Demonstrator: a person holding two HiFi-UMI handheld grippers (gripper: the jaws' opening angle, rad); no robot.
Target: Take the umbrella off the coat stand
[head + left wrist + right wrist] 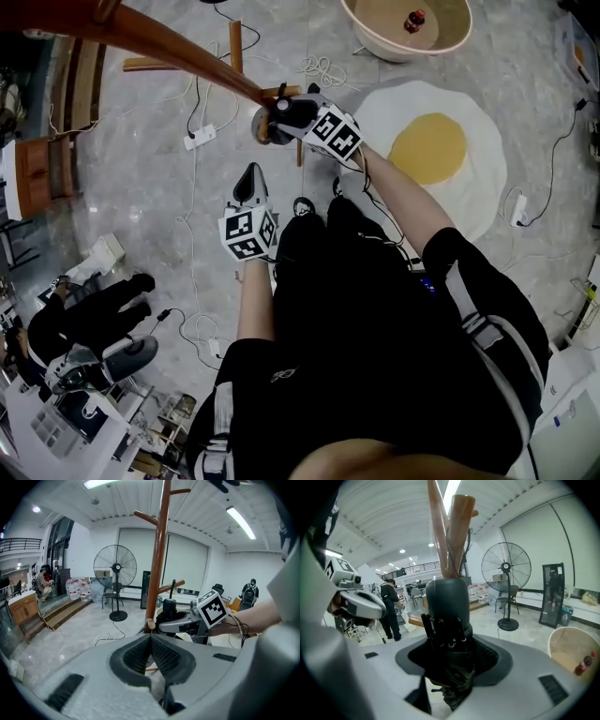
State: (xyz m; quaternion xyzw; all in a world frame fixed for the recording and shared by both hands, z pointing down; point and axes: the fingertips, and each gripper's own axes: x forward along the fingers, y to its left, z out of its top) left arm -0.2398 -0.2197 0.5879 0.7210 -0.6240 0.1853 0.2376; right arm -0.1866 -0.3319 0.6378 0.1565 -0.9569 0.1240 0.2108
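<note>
Partly hidden, umbrella [446,606] sits clamped in right claw [450,656]; coat stand [457,536] cropped

The coat stand [157,564] is smooth, varnished reddish wood. The umbrella [446,606] has a matt black plastic handle and limp black cloth (creased below the ribs). The left gripper [150,644] shows grainy grey plastic and cross-hatched black pads [166,657]. The floor [159,197] is glossy marbled stone.

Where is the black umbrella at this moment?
The umbrella sits at the centre of the right gripper view, gripped between the jaws of the right gripper, just in front of the wooden coat stand.
</note>
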